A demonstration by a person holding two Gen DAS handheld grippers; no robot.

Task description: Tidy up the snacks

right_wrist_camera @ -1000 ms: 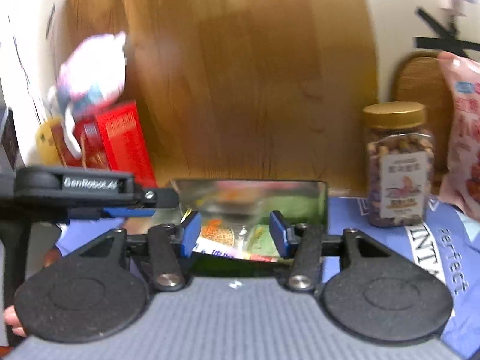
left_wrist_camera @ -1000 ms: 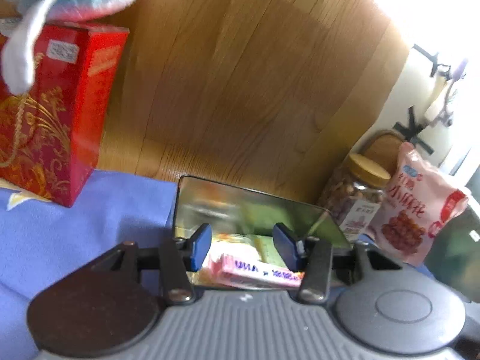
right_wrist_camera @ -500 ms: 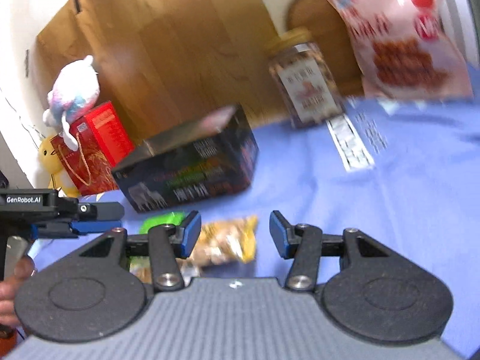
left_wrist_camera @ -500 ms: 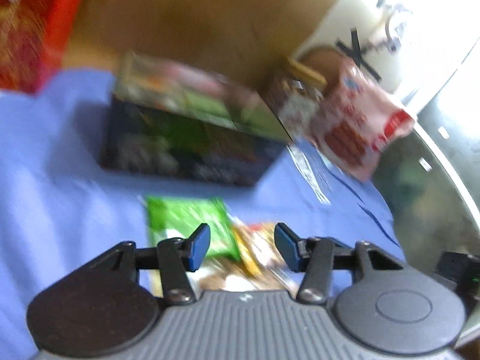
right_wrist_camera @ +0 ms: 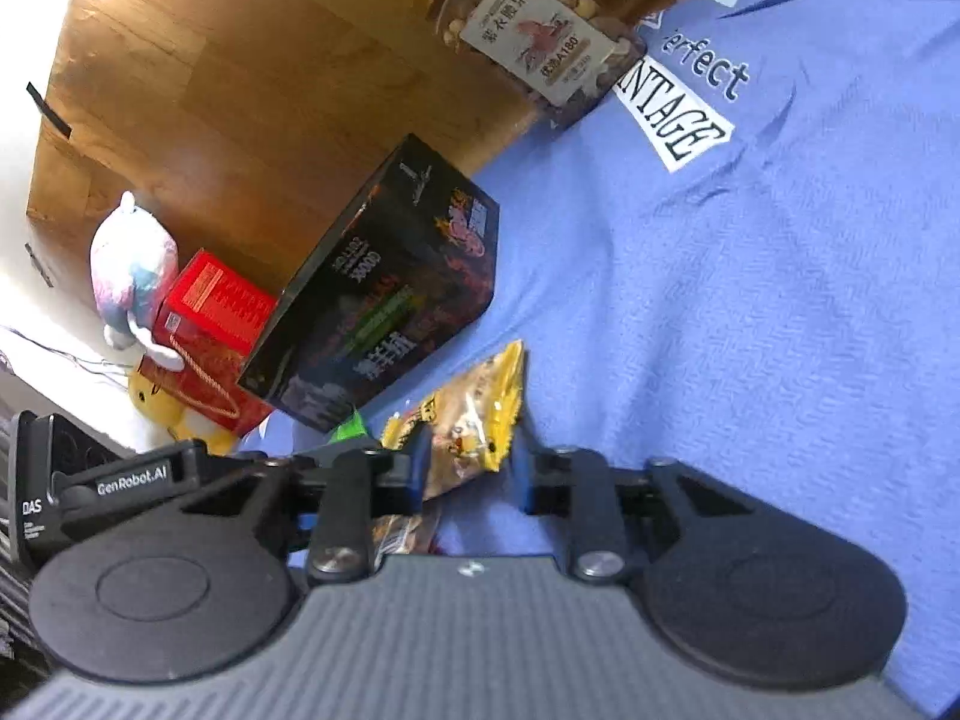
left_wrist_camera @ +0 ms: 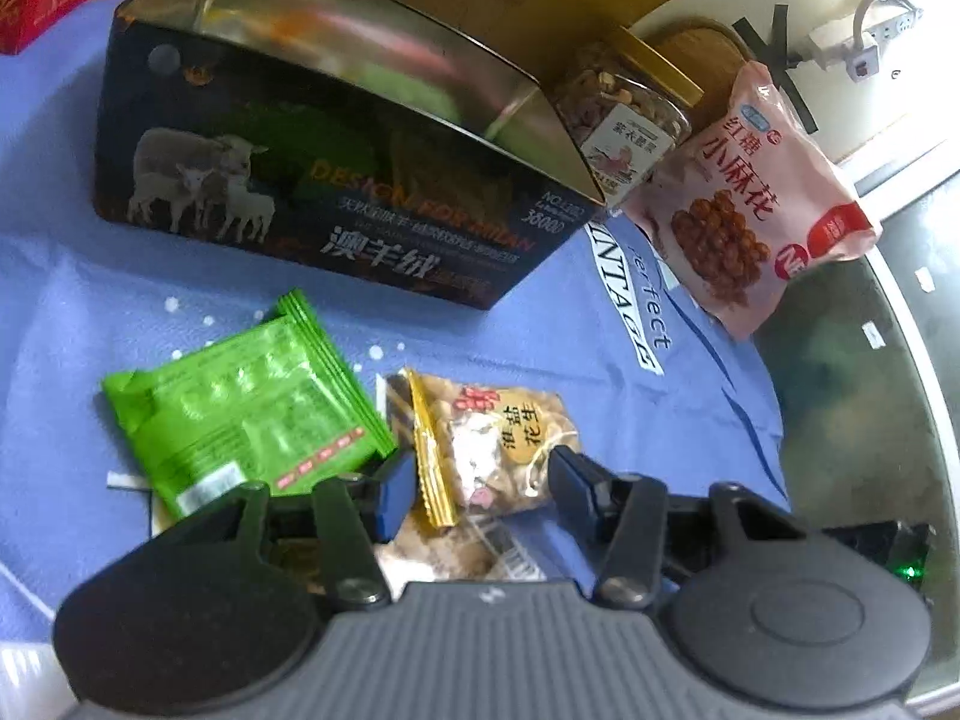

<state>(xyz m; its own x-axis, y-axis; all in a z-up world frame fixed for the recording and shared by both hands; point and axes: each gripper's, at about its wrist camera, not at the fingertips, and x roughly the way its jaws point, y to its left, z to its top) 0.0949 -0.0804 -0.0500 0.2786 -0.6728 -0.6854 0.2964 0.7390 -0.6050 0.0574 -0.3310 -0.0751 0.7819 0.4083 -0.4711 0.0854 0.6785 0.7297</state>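
A: Snacks check: where's the peanut packet [left_wrist_camera: 498, 438] relative to the black tin [left_wrist_camera: 336, 180]?

B: Just in front of it on the blue cloth [left_wrist_camera: 600, 324], touching the green packet [left_wrist_camera: 252, 414]. Tin reads "DESIGN FOR MILAN", cloth says "perfect".

A: And the hand-held grippers?

B: Left hand-held gripper [left_wrist_camera: 480, 480] is spread around the peanuts. Right hand-held gripper [right_wrist_camera: 471, 477] is spread too, labelled "GenRobot.AI". Nut jar [right_wrist_camera: 528, 30] and pink bag [left_wrist_camera: 750, 210] sit beside the tin.

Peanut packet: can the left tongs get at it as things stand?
Probably yes. The left tongs are open with the peanut packet lying flat on the blue cloth right between the fingertips. The green packet beside it overlaps one edge, which may get nudged, but nothing covers the packet.
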